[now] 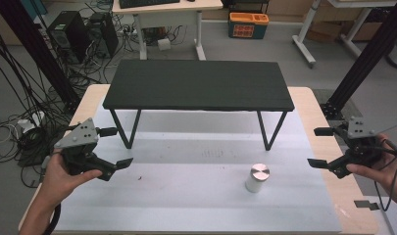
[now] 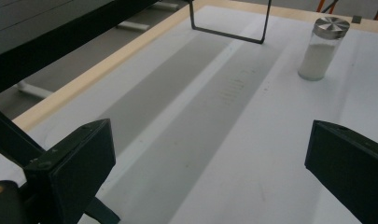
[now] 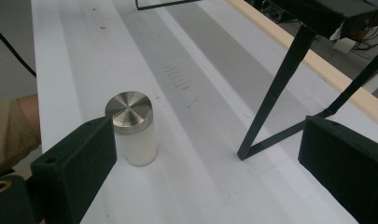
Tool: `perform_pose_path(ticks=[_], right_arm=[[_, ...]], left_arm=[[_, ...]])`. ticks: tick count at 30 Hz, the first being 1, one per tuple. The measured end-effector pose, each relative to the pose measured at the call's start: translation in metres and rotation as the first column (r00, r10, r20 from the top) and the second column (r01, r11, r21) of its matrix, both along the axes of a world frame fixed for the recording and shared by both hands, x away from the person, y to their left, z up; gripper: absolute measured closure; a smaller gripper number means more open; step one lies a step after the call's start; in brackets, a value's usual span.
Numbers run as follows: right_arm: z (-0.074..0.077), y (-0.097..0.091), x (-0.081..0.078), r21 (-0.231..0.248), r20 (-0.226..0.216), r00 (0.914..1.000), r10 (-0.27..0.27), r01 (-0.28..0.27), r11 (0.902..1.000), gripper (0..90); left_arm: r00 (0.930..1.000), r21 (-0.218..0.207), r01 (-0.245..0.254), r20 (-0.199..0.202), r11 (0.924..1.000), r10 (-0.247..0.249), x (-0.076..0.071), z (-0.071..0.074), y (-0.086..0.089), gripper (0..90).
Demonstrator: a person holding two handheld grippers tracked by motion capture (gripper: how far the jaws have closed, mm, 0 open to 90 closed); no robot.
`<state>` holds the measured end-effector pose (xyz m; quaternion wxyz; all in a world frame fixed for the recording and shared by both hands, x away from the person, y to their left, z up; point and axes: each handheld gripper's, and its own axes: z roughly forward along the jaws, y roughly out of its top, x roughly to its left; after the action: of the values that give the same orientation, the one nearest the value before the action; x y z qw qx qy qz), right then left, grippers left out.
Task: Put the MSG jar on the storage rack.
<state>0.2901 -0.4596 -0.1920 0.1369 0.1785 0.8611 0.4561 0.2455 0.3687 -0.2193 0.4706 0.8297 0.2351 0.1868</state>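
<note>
A jar (image 1: 257, 178) of white powder with a plain steel lid, bearing no readable label, stands upright on the white mat (image 1: 186, 196), in front of the black shelf (image 1: 198, 84) and nearer its right leg. The left gripper (image 1: 116, 146) and right gripper (image 1: 319, 147) hover at the mat's side edges, well apart from the jar. Both have jaws spread wide and hold nothing.

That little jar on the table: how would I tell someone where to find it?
Start at the black shelf standing on thin legs across the back of the table. Come forward onto the white mat, toward the right gripper. The jar stands upright there alone: clear glass, white filling, shiny metal lid.
</note>
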Motion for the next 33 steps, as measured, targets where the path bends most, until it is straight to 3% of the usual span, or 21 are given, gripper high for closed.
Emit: perform_pose_path(ticks=[16,33], right_arm=[[-0.011,0.003,0.001,0.006,-0.014,0.9998,0.014,-0.014,0.9999,4.0],[-0.052,0.030,0.005,0.031,-0.060,0.9941,0.091,-0.089,0.9956,3.4]], left_arm=[[1.0000,0.005,0.003,0.009,1.0000,-0.003,-0.002,0.004,-0.002,1.9],[0.9997,-0.006,0.011,0.021,0.9999,-0.011,-0.011,0.006,-0.005,2.0]])
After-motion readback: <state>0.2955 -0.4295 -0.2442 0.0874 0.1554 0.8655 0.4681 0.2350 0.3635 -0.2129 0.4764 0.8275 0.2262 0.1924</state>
